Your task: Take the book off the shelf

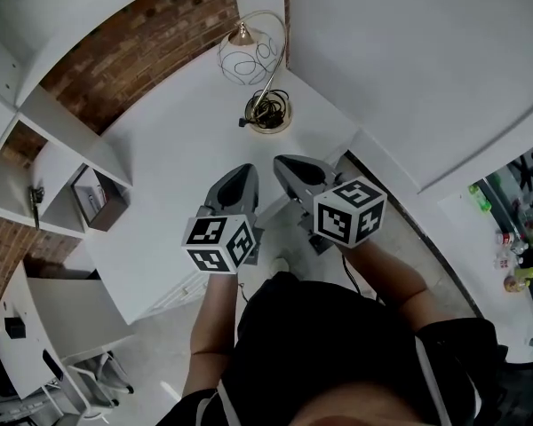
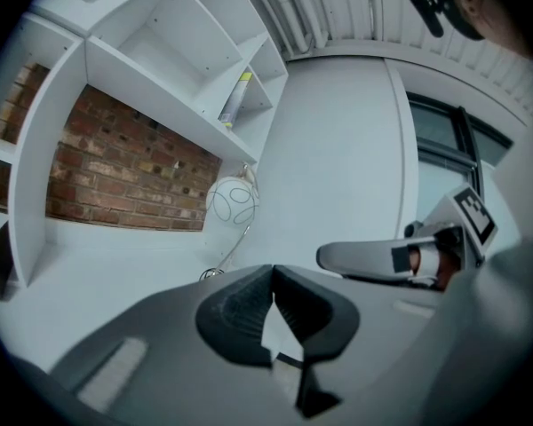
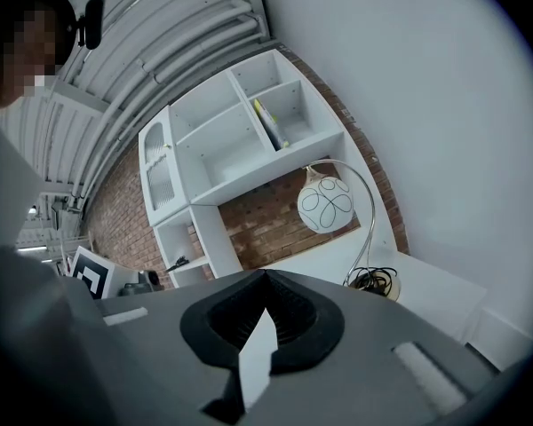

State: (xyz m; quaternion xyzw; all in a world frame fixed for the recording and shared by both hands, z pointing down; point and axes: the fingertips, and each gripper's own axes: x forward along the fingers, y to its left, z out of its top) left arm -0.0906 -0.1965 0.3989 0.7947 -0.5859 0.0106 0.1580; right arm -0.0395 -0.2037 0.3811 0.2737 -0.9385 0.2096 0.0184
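While the book [image 3: 268, 122] stands in a right-hand compartment of the white shelf [image 3: 215, 153], I read it at 12 o'clock, well apart from my right gripper [image 3: 266, 278], whose jaws are pressed together on nothing. Left gripper [image 2: 273, 273]: jaws likewise closed and empty, book at 11 o'clock. Globe lamp [image 3: 324, 205] on the desk [image 1: 178, 149], 1 o'clock, below the shelf.
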